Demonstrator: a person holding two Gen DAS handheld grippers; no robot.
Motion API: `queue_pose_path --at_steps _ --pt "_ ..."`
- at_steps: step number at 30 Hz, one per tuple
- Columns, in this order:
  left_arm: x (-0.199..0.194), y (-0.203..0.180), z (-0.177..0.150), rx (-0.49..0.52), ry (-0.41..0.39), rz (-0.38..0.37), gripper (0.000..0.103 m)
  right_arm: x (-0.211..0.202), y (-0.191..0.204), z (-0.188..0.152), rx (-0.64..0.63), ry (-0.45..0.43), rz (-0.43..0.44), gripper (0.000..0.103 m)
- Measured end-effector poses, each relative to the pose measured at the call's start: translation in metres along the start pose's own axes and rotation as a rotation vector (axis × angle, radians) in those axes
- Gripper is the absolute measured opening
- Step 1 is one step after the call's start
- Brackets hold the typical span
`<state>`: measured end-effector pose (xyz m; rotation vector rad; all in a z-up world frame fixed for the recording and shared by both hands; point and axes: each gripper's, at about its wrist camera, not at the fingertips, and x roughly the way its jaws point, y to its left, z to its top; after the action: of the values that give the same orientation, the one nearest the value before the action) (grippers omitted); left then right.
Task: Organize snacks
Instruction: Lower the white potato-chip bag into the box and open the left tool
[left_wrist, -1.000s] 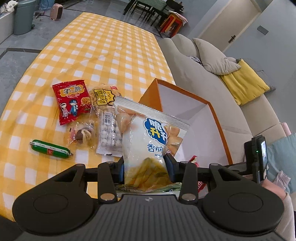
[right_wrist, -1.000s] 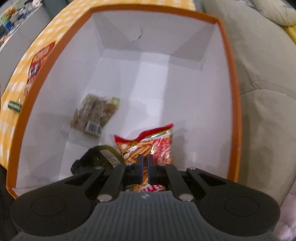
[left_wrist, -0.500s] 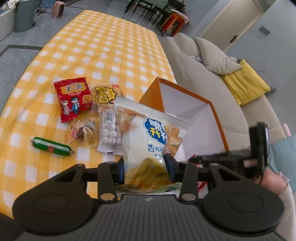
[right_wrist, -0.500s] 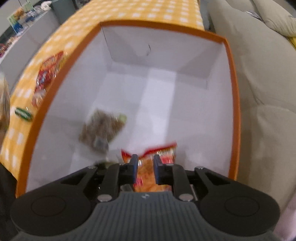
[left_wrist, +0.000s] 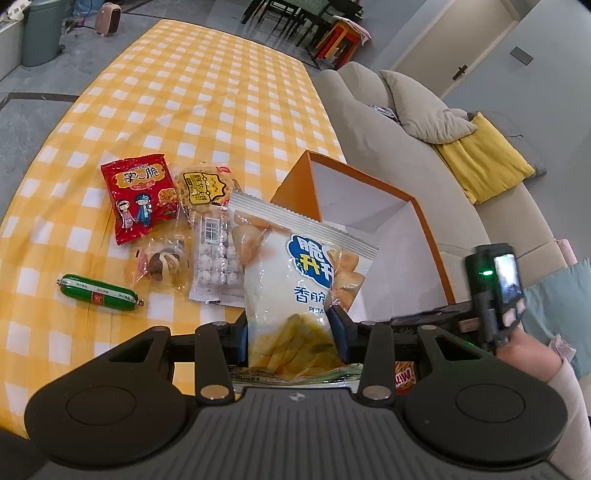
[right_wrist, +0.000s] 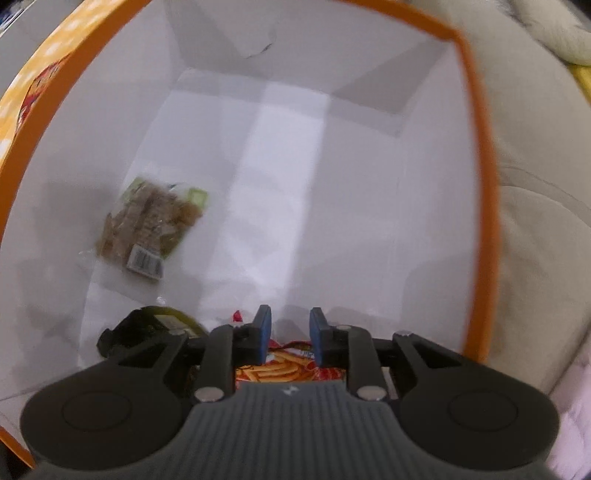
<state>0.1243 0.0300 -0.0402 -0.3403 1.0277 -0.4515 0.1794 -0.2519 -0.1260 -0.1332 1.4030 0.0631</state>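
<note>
My left gripper (left_wrist: 290, 332) is shut on a white and blue chip bag (left_wrist: 295, 273) and holds it upright above the table, beside the orange box (left_wrist: 424, 221). My right gripper (right_wrist: 289, 332) is open over the box (right_wrist: 476, 155), above a red fries packet (right_wrist: 284, 369) lying on the box floor. A brown snack pack (right_wrist: 147, 225) and a dark green packet (right_wrist: 162, 321) also lie in the box. The right gripper's body shows in the left wrist view (left_wrist: 495, 291).
On the yellow checked tablecloth (left_wrist: 184, 92) lie a red snack bag (left_wrist: 138, 195), a yellow biscuit pack (left_wrist: 203, 188), a clear pack of white balls (left_wrist: 216, 258), a small wrapped candy pack (left_wrist: 162, 262) and a green sausage (left_wrist: 98, 293). A beige sofa (left_wrist: 406, 122) stands right of the table.
My right gripper opened and let go of the red fries packet, which now lies in the box. My left gripper still holds the chip bag and rose slightly.
</note>
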Motion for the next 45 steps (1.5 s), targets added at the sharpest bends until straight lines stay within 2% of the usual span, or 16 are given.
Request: queue_pose_path --at_steps 3,4,7,10,15,18,20,23,29,32,34,38,43,45 --pt "-0.001 0.001 0.0 -0.002 0.0 0.005 0.047 -0.022 -0.003 -0.007 0.056 -0.133 0.048 0.021" --pt "-0.001 0.001 0.0 -0.002 -0.001 0.007 0.047 -0.028 0.001 -0.009 0.048 -0.147 0.084 0.021" --pt "-0.001 -0.001 0.0 0.002 -0.002 0.008 0.047 -0.027 0.018 -0.013 -0.011 -0.096 0.16 0.021" --pt "-0.004 -0.005 0.001 0.009 -0.004 0.01 0.047 -0.016 0.038 -0.017 -0.083 -0.051 0.154 0.021" --pt "-0.006 -0.014 0.003 0.045 -0.016 0.025 0.047 -0.001 0.054 -0.02 -0.096 -0.01 0.23 0.026" --pt "-0.008 -0.023 0.003 0.059 -0.027 0.041 0.047 -0.005 0.046 -0.023 -0.005 -0.028 0.338 0.026" --pt "-0.009 -0.029 0.004 0.068 -0.024 0.036 0.047 -0.015 0.039 -0.027 0.036 -0.065 0.375 0.027" --pt "-0.006 -0.041 0.004 0.064 -0.011 0.02 0.047 -0.033 0.023 -0.03 0.121 -0.145 0.353 0.035" --pt "0.016 -0.079 0.004 0.063 0.004 0.01 0.047 -0.071 -0.036 -0.047 0.283 -0.341 0.314 0.035" --pt "0.045 -0.101 0.002 0.067 0.022 0.049 0.047 -0.088 -0.068 -0.059 0.389 -0.462 0.338 0.035" --pt "0.068 -0.111 0.001 0.067 0.037 0.081 0.047 -0.097 -0.083 -0.069 0.437 -0.524 0.323 0.035" --pt "0.111 -0.121 -0.001 0.028 0.068 0.134 0.047 -0.099 -0.102 -0.08 0.439 -0.595 0.348 0.035" --pt "0.152 -0.115 -0.001 -0.037 0.126 0.139 0.047 -0.089 -0.105 -0.079 0.42 -0.604 0.386 0.035" --pt "0.163 -0.114 -0.002 -0.026 0.131 0.139 0.047 -0.089 -0.106 -0.078 0.433 -0.63 0.359 0.035"
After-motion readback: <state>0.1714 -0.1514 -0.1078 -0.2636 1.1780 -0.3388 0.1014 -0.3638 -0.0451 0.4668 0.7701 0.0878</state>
